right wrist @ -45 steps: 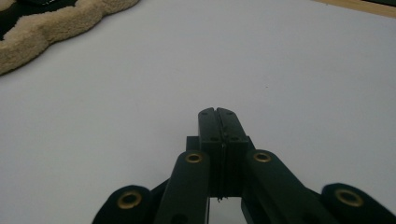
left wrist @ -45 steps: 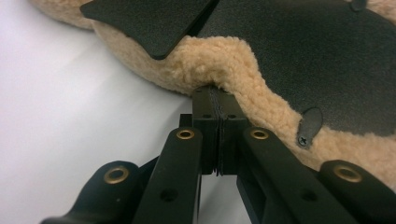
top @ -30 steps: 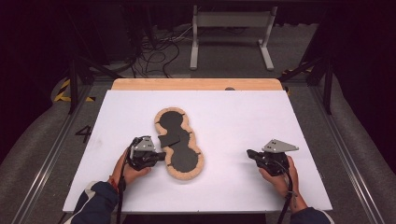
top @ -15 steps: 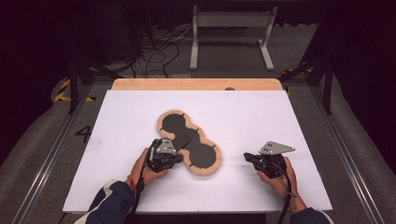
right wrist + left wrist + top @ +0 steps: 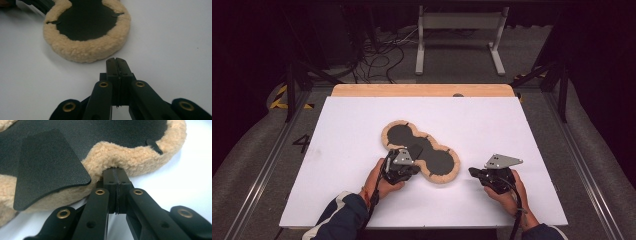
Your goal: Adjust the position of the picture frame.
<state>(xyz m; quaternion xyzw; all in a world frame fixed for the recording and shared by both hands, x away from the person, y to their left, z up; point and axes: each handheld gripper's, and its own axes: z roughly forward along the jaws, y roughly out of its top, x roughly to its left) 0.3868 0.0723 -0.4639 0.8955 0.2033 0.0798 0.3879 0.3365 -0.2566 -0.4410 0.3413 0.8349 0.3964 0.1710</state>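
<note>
A white table surface with a wooden strip along its far edge is seen at frame centre; dark floor, cables and a grey stand lie in the upper frame. The fleece-edged black pad lies centrally. The left gripper, jaws fully closed and empty, is pressed against its fleece edge. The right gripper, closed and empty, is held near the pad, lower right.

Surface: white table, wooden strip along far edge | Resting on it: black fleece-rimmed pad, flat, near-centre, lying diagonally far-left to near-right.
</note>
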